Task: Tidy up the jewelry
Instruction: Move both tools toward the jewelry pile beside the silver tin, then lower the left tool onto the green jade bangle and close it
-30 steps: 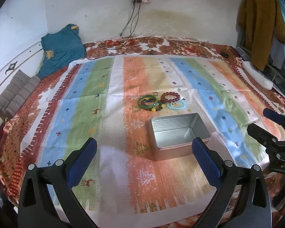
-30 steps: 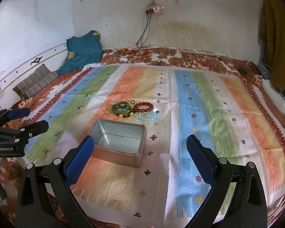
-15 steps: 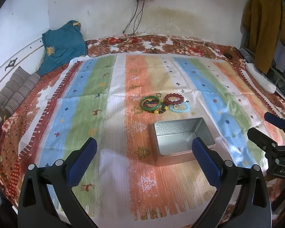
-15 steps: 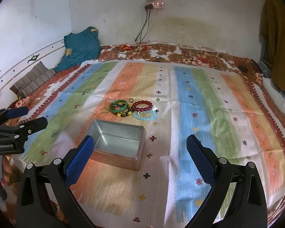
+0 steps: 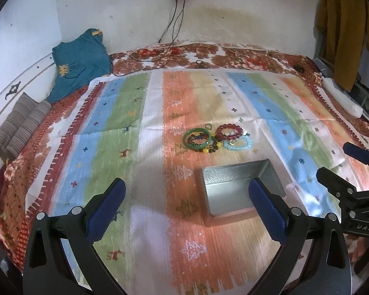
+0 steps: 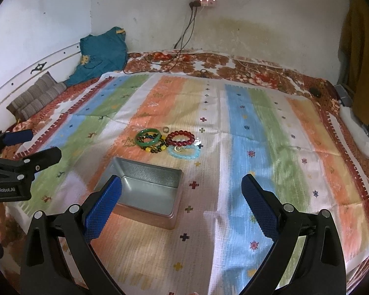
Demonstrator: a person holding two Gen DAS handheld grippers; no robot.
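Note:
A pile of jewelry lies mid-cloth: a green bangle (image 5: 197,137) (image 6: 148,137), a red bead bracelet (image 5: 229,132) (image 6: 180,139), a pale blue bracelet (image 5: 238,145) (image 6: 183,153), a dark and yellow bead bracelet (image 5: 210,148) (image 6: 155,148) and a small ring (image 5: 208,125) (image 6: 165,129). An empty open metal tin (image 5: 233,168) (image 6: 147,163) sits just in front of it. My left gripper (image 5: 185,189) (image 6: 43,142) hovers open, near and left of the tin. My right gripper (image 6: 182,184) (image 5: 337,161) hovers open to the tin's right. Neither holds anything.
A striped cloth (image 6: 258,127) covers a floral bedspread (image 5: 209,54). A teal garment (image 5: 81,61) and a folded grey striped cloth (image 5: 19,123) lie at the back left. Cables (image 6: 184,41) drop from a wall socket. A mustard garment (image 5: 342,29) hangs right, above a white object (image 6: 356,132).
Both wrist views have shifted slightly, so the tin and jewelry sit a little lower in frame. Both grippers stay open and nothing on the cloth has moved.

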